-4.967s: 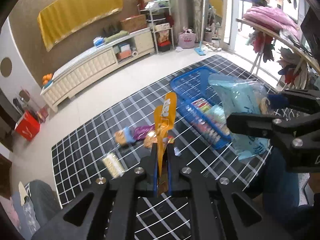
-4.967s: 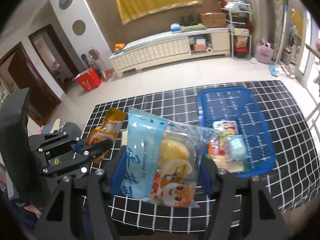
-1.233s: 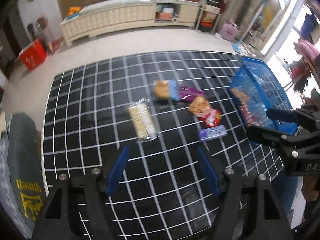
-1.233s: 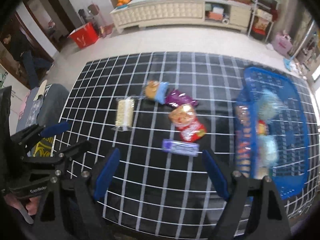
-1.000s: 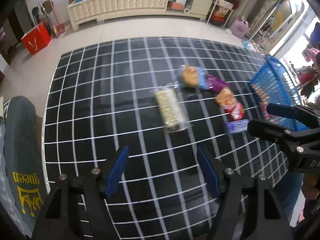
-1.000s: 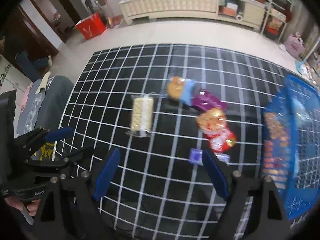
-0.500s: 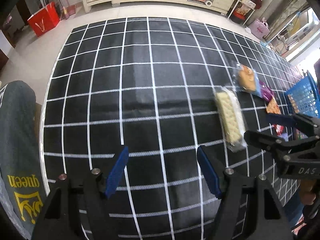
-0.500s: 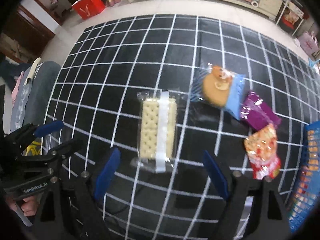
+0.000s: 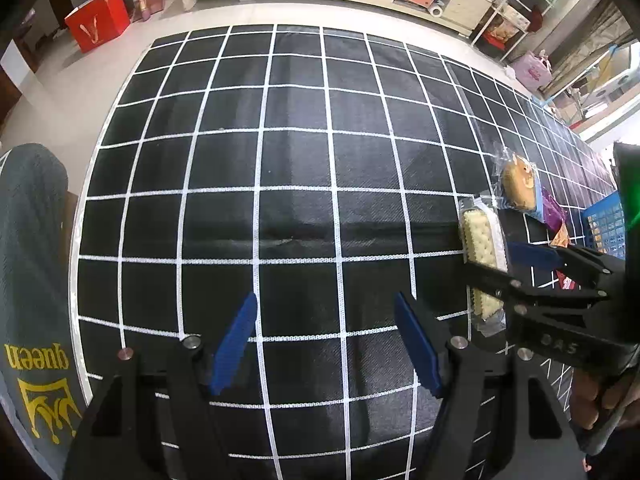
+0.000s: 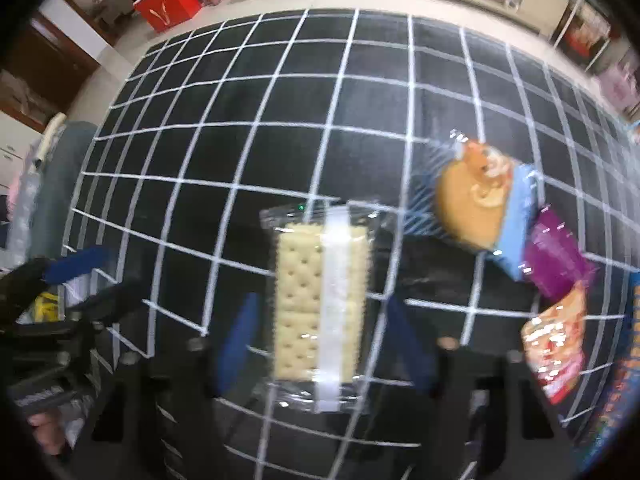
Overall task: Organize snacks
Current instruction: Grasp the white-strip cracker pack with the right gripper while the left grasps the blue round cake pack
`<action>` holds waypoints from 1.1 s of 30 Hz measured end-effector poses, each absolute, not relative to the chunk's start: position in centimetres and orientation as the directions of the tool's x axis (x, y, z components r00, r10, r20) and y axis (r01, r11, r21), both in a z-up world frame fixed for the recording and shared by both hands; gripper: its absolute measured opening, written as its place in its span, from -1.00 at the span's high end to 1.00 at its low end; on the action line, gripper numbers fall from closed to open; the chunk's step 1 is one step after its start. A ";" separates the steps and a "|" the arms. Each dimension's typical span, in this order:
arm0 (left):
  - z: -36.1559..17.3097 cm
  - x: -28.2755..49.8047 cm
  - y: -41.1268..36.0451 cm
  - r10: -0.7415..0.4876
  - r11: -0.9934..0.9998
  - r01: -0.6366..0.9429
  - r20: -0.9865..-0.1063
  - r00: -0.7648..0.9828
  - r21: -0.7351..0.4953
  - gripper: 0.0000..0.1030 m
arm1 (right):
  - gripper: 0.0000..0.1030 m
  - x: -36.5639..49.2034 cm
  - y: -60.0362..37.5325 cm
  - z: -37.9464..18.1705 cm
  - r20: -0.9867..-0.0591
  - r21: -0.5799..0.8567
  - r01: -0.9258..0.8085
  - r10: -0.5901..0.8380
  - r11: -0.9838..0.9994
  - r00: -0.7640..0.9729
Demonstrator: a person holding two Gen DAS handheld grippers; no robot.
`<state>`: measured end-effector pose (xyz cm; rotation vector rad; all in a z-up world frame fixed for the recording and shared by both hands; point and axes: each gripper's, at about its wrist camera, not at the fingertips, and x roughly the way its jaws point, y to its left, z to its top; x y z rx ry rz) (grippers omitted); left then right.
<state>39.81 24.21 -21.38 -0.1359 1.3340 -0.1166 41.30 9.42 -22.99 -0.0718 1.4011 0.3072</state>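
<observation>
Our right gripper (image 10: 320,332) hangs over the black grid-patterned mat (image 10: 280,100) with its blue-padded fingers (image 10: 236,336) spread wide, released, one on each side of the clear-wrapped cracker packet (image 10: 320,304), which lies flat near the middle of the mat; whether the pads touch the wrapper we cannot tell through the blur. From the left wrist view the same cracker packet (image 9: 482,264) sits toward the right edge of the mat (image 9: 280,160), with the right gripper (image 9: 516,260) reaching over it. Our left gripper (image 9: 324,344) is also released, its fingers apart and holding nothing, above bare mat near the front edge. Just beyond the crackers, toward the right edge, lies a round cookie in a blue-ended wrapper (image 10: 480,212), touching a purple packet (image 10: 556,260), and nearer the front a red and orange snack bag (image 10: 556,344). At the right edge of the mat we see a corner of the blue basket (image 9: 604,224). A red box (image 10: 168,0) stands on the floor past the far left corner.
</observation>
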 end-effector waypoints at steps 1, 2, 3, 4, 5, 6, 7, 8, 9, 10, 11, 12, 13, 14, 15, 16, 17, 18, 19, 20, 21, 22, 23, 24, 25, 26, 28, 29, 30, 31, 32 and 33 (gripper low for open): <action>-21.3 39.7 24.2 -0.163 0.986 0.006 -0.959 0.231 -0.166 -0.33 | -0.03 41.1 9.4 -22.9 -0.976 0.124 -0.268 0.166 0.955 0.142; -21.2 39.5 24.1 -0.161 0.986 0.006 -0.959 0.232 -0.164 -0.33 | 0.02 40.9 9.4 -22.9 -0.976 0.117 -0.273 0.162 0.955 0.147; -21.1 39.3 23.9 -0.155 0.987 0.007 -0.960 0.234 -0.158 -0.33 | 0.03 40.7 9.1 -22.8 -0.975 0.124 -0.276 0.169 0.953 0.145; -20.9 39.1 23.6 -0.148 0.989 0.011 -0.960 0.238 -0.149 -0.33 | 0.10 40.5 8.7 -22.8 -0.974 0.135 -0.277 0.179 0.951 0.141; -20.7 39.0 23.2 -0.138 0.990 0.017 -0.961 0.241 -0.138 -0.33 | 0.10 40.2 8.3 -22.8 -0.973 0.138 -0.275 0.182 0.952 0.139; -20.5 38.9 22.8 -0.133 0.991 0.022 -0.961 0.242 -0.132 -0.33 | 0.10 40.0 7.9 -22.8 -0.973 0.146 -0.271 0.187 0.952 0.132; -20.2 38.7 22.3 -0.133 0.991 0.031 -0.961 0.243 -0.130 -0.33 | 0.10 39.7 7.5 -22.7 -0.973 0.156 -0.267 0.195 0.951 0.126; -20.0 38.7 21.8 -0.136 0.991 0.039 -0.961 0.243 -0.130 -0.33 | 0.10 39.4 7.0 -22.6 -0.972 0.167 -0.258 0.202 0.952 0.118; -19.8 38.6 21.3 -0.139 0.990 0.049 -0.960 0.242 -0.131 -0.33 | 0.10 39.0 6.3 -22.4 -0.970 0.178 -0.249 0.212 0.952 0.116; -19.6 38.6 21.1 -0.142 0.990 0.056 -0.960 0.241 -0.133 -0.33 | 0.10 38.5 5.4 -22.1 -0.969 0.183 -0.245 0.217 0.952 0.121; -19.4 38.6 20.5 -0.146 0.989 0.067 -0.960 0.239 -0.133 -0.33 | 0.10 38.2 4.6 -21.6 -0.967 0.184 -0.238 0.219 0.954 0.132; -19.1 38.4 19.9 -0.148 0.988 0.075 -0.959 0.240 -0.134 -0.33 | 0.10 37.6 3.5 -20.9 -0.963 0.188 -0.226 0.225 0.956 0.151; -18.7 38.4 19.4 -0.151 0.987 0.082 -0.958 0.243 -0.135 -0.33 | 0.10 37.3 2.6 -20.2 -0.959 0.196 -0.212 0.233 0.957 0.163; -18.2 38.4 18.8 -0.157 0.986 0.091 -0.956 0.248 -0.139 -0.33 | 0.10 37.2 1.5 -19.3 -0.952 0.220 -0.197 0.254 0.955 0.168; -17.8 38.5 18.3 -0.164 0.985 0.098 -0.954 0.253 -0.143 -0.33 | 0.10 36.9 0.5 -18.7 -0.948 0.236 -0.190 0.269 0.953 0.171; -17.3 38.7 17.7 -0.170 0.983 0.107 -0.951 0.257 -0.147 -0.33 | 0.10 36.8 -0.3 -17.9 -0.943 0.249 -0.187 0.282 0.950 0.178; -16.6 38.9 17.0 -0.178 0.981 0.121 -0.948 0.266 -0.150 -0.33 | 0.10 36.7 -1.0 -17.1 -0.939 0.251 -0.187 0.285 0.950 0.191; -16.4 39.6 15.9 -0.184 0.979 0.131 -0.945 0.270 -0.153 -0.33 | 0.10 36.8 -1.5 -16.3 -0.938 0.241 -0.187 0.278 0.952 0.207; -15.9 39.8 15.4 -0.193 0.977 0.148 -0.942 0.274 -0.157 -0.33 | 0.10 36.6 -2.2 -15.7 -0.937 0.231 -0.187 0.270 0.955 0.221; -15.5 40.2 14.8 -0.200 0.973 0.167 -0.940 0.278 -0.157 -0.33 | 0.10 36.6 -2.9 -15.2 -0.936 0.223 -0.182 0.263 0.958 0.235; -15.2 40.6 14.2 -0.202 0.971 0.183 -0.938 0.283 -0.154 -0.33 | 0.10 36.6 -3.6 -14.8 -0.934 0.218 -0.176 0.257 0.960 0.247; -14.9 41.1 13.3 -0.205 0.967 0.209 -0.935 0.289 -0.147 -0.33 | 0.10 36.6 -4.2 -14.4 -0.933 0.215 -0.169 0.253 0.962 0.256; -14.9 41.6 12.8 -0.209 0.962 0.232 -0.933 0.292 -0.142 -0.33 | 0.10 36.7 -4.8 -14.2 -0.931 0.216 -0.156 0.252 0.964 0.265; -14.8 42.1 12.2 -0.211 0.956 0.259 -0.932 0.293 -0.135 -0.33 | 0.10 36.7 -5.4 -14.1 -0.929 0.218 -0.145 0.251 0.965 0.273; -14.8 42.5 11.4 -0.210 0.950 0.288 -0.933 0.293 -0.124 -0.33 | 0.10 36.9 -6.2 -14.3 -0.927 0.220 -0.133 0.249 0.966 0.281; -15.0 43.1 10.5 -0.208 0.940 0.325 -0.934 0.292 -0.107 -0.33 | 0.10 37.5 -6.7 -14.5 -0.925 0.220 -0.115 0.244 0.969 0.292; -15.5 43.9 9.1 -0.205 0.920 0.382 -0.934 0.292 -0.083 -0.33 | 0.10 38.1 -7.0 -14.8 -0.922 0.220 -0.087 0.237 0.971 0.305; -15.9 44.4 8.2 -0.204 0.905 0.419 -0.936 0.286 -0.070 -0.33 | 0.10 38.2 -7.4 -15.0 -0.919 0.228 -0.068 0.238 0.971 0.313; -16.4 44.7 7.5 -0.201 0.889 0.454 -0.939 0.278 -0.056 -0.33 | 0.10 38.3 -7.6 -15.2 -0.918 0.230 -0.056 0.236 0.971 0.317; -16.7 45.2 6.6 -0.196 0.873 0.486 -0.940 0.278 -0.038 -0.33 | 0.10 38.6 -7.5 -15.3 -0.917 0.231 -0.052 0.236 0.971 0.320; -17.2 45.6 6.1 -0.193 0.854 0.520 -0.939 0.285 -0.018 -0.33 | 0.10 38.7 -7.2 -15.6 -0.916 0.232 -0.047 0.235 0.972 0.325; -17.8 46.0 5.4 -0.200 0.824 0.567 -0.936 0.291 0.000 -0.33 | 0.10 38.8 -7.2 -15.9 -0.915 0.232 -0.038 0.231 0.972 0.330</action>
